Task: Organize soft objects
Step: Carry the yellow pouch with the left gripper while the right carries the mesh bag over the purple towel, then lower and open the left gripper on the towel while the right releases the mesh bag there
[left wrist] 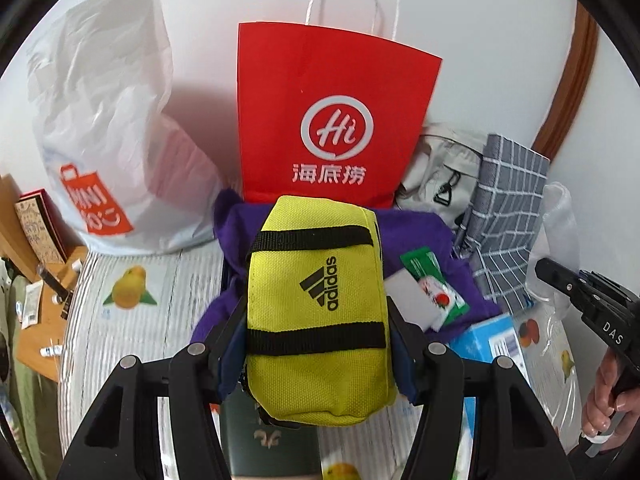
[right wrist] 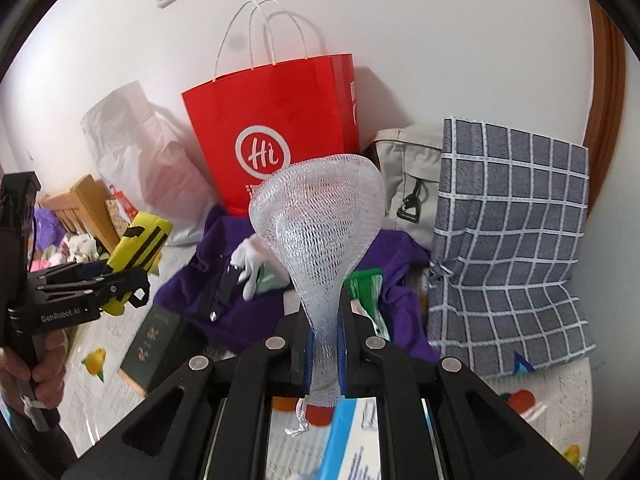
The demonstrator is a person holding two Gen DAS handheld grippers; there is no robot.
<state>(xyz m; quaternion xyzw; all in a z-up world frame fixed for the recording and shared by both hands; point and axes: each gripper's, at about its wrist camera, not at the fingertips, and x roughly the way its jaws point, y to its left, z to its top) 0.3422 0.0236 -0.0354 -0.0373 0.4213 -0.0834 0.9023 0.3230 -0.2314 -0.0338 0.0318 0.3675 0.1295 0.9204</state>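
The left gripper (left wrist: pixel 316 344) clamps a yellow pouch (left wrist: pixel 316 312) marked "adidas", held at the centre of the left wrist view. The right gripper (right wrist: pixel 325 344) is pinched shut on a white mesh bag (right wrist: pixel 320 216) at the centre of its own view. Behind both, at upper centre, stands a red paper bag (left wrist: pixel 332 92) reading "Hi", against the wall. A white plastic bag (left wrist: pixel 104 128) sits at upper left, a grey checked cloth (right wrist: pixel 508 240) at right, a purple cloth (right wrist: pixel 400 256) spread beneath.
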